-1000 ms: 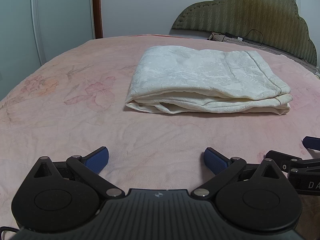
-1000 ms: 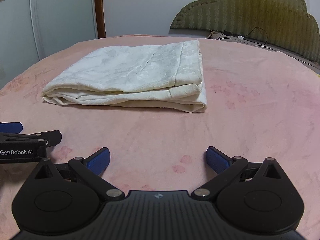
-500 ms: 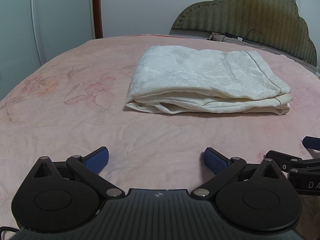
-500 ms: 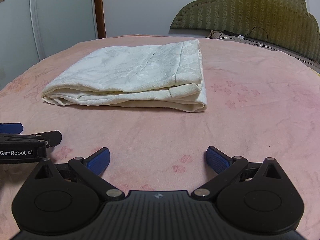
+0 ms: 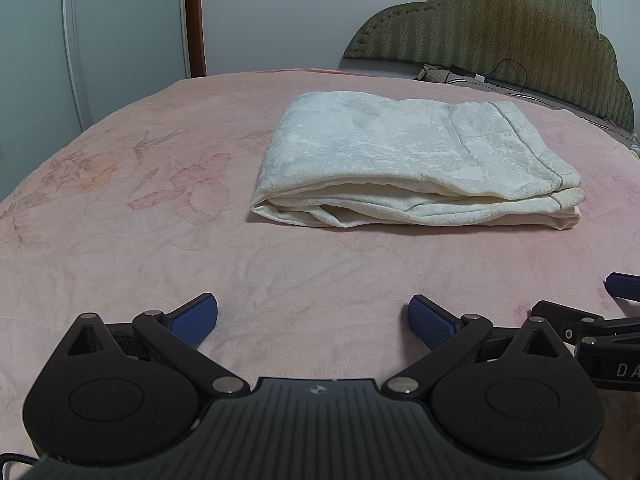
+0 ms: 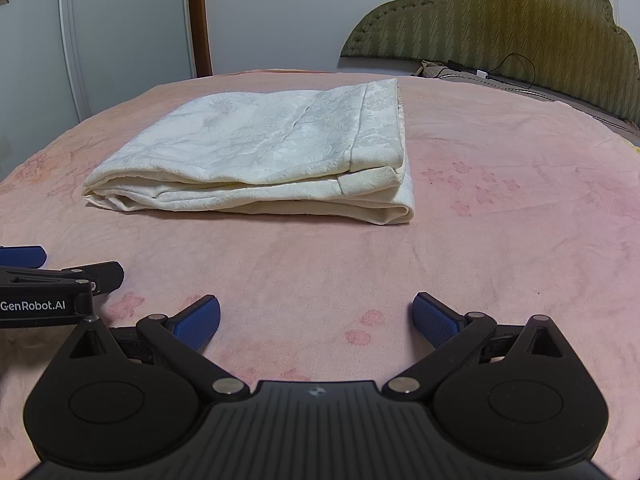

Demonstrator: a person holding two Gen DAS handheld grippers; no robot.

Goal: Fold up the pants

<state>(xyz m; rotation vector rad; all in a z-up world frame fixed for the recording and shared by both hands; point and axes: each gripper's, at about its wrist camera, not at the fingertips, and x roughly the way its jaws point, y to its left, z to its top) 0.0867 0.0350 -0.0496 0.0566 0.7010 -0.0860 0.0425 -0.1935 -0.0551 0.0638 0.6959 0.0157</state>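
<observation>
With my left gripper [image 5: 313, 317] and right gripper [image 6: 316, 317] both spread empty, I judge the folded cream patterned-fabric pants [image 5: 412, 164] soft, light, best pinched at the layered near edge.

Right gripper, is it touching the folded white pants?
Apart. The right wrist view shows bare pink bedspread between the open right gripper and the folded white pants.

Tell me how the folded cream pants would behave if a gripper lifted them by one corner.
The folded pants would probably flop: the stacked layers look soft and loose along the near edge. The fold would likely fall open, since nothing pins the layers. They seem light; the bedspread barely dents beneath them.
</observation>
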